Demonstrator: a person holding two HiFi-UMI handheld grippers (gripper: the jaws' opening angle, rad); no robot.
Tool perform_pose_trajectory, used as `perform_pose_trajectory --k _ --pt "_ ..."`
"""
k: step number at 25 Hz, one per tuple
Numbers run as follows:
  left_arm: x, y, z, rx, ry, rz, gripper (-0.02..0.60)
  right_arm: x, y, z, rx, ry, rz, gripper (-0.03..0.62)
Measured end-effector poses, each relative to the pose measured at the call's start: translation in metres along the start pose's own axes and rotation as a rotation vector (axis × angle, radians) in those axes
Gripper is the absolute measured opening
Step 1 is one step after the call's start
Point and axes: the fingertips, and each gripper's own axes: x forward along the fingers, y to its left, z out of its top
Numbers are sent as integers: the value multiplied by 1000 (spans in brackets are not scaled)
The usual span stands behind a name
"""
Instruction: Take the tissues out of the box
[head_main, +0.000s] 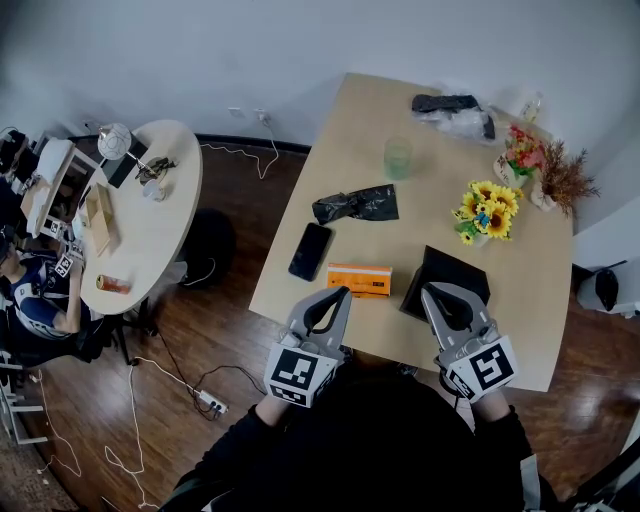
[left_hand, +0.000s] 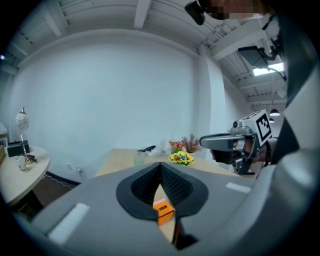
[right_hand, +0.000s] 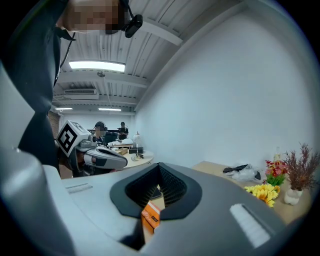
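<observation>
An orange tissue box (head_main: 358, 280) lies flat near the front edge of the wooden table (head_main: 340, 130). No tissue shows out of it. My left gripper (head_main: 340, 293) hovers just in front of the box's left end, jaws shut and empty. My right gripper (head_main: 430, 292) hangs to the box's right, over a black pad (head_main: 447, 280), also shut and empty. In the left gripper view the box (left_hand: 162, 209) shows below the closed jaws (left_hand: 161, 167), with the right gripper (left_hand: 220, 141) off to the right. The right gripper view shows the box (right_hand: 151, 216) under its closed jaws (right_hand: 160, 170).
On the table lie a black phone (head_main: 310, 251), a crumpled black bag (head_main: 357, 204), a green cup (head_main: 398, 157), sunflowers (head_main: 487, 209), vases of flowers (head_main: 525, 152) and a clear bag (head_main: 455, 112). A round table (head_main: 150, 210) and a seated person (head_main: 35, 290) are at the left.
</observation>
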Motion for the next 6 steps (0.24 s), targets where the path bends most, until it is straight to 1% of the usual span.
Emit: perform_pose_trajectory --k 6 --pt "-1 0 -1 1 2 5 0 -1 1 -2 -2 5 2 0"
